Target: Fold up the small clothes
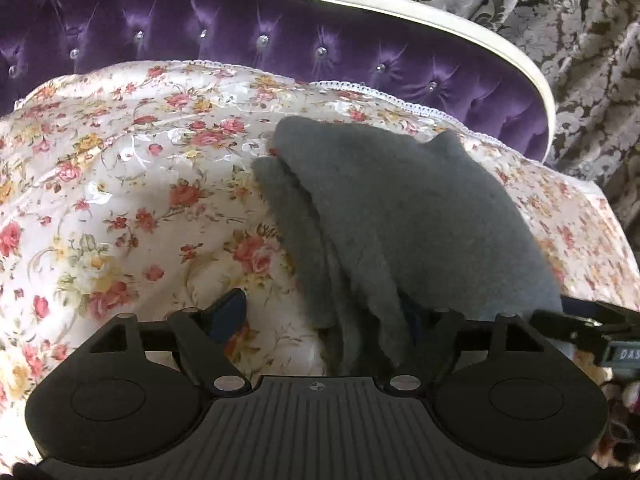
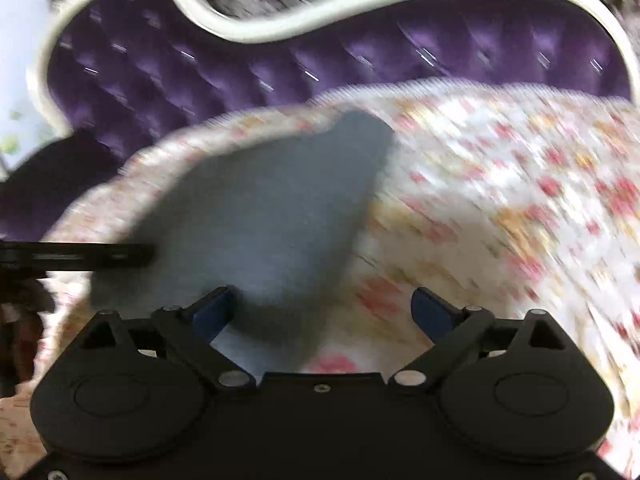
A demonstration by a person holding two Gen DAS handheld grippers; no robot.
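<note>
Two tongs (image 1: 320,312) (image 2: 324,308), one grey garment (image 1: 400,216).

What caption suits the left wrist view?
Open left gripper around a folded grey cloth on a floral bedspread.

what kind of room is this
Probably a bedroom: a floral bedspread under the grey garment, a tufted purple headboard behind it, and damask curtains beyond.

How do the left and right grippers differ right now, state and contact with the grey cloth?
The left gripper has folded grey cloth draped between its fingers, hiding the right one; the right gripper has only the cloth's edge lying over its gap. The left view is sharp; the right view is motion-blurred. Both are open, above the floral bedspread, facing the purple headboard.
</note>
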